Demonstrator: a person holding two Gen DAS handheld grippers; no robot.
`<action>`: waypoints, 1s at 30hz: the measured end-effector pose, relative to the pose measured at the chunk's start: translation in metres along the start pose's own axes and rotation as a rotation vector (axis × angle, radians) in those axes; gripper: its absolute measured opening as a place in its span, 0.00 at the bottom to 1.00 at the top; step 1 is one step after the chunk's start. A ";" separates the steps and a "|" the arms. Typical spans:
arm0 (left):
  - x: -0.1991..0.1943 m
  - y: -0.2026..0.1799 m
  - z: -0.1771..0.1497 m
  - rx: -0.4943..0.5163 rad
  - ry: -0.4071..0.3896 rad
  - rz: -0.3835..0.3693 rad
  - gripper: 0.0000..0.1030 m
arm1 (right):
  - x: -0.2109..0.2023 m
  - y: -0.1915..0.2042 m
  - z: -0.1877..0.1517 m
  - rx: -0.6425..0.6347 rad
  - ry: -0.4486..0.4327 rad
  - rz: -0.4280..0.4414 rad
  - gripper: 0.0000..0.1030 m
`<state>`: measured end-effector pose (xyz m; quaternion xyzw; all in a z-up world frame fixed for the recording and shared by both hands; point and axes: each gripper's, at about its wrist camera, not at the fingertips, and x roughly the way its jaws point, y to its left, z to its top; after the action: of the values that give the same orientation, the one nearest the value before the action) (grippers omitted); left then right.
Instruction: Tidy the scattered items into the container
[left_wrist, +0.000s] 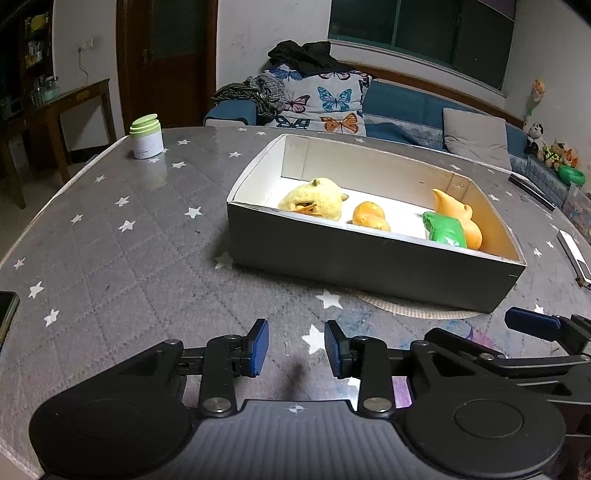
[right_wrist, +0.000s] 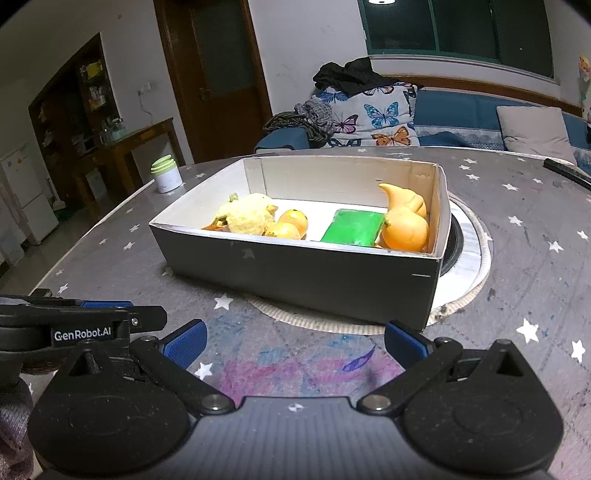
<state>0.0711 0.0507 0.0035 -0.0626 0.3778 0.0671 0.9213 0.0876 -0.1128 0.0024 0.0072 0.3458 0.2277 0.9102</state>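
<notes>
A grey box with a white inside stands on the star-patterned table. In it lie a yellow plush toy, two orange fruits, a green block and an orange gourd-shaped toy. My left gripper is open and empty, low over the table in front of the box. My right gripper is open wide and empty, also in front of the box. Its blue finger shows in the left wrist view.
A white jar with a green lid stands at the table's far left. A phone lies at the left edge. A white remote and a dark bar lie on the right. A round mat sits under the box.
</notes>
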 end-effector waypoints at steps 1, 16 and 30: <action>-0.001 0.000 0.000 0.002 -0.001 0.000 0.34 | 0.000 0.001 0.000 -0.006 -0.001 -0.003 1.00; -0.013 -0.007 -0.004 0.040 -0.051 0.034 0.34 | -0.011 0.006 0.000 -0.030 -0.014 -0.009 1.00; -0.031 -0.012 -0.006 0.063 -0.109 0.052 0.34 | -0.024 0.007 0.001 -0.035 -0.042 -0.016 1.00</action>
<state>0.0469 0.0360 0.0218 -0.0199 0.3304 0.0823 0.9400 0.0699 -0.1162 0.0195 -0.0069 0.3227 0.2260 0.9191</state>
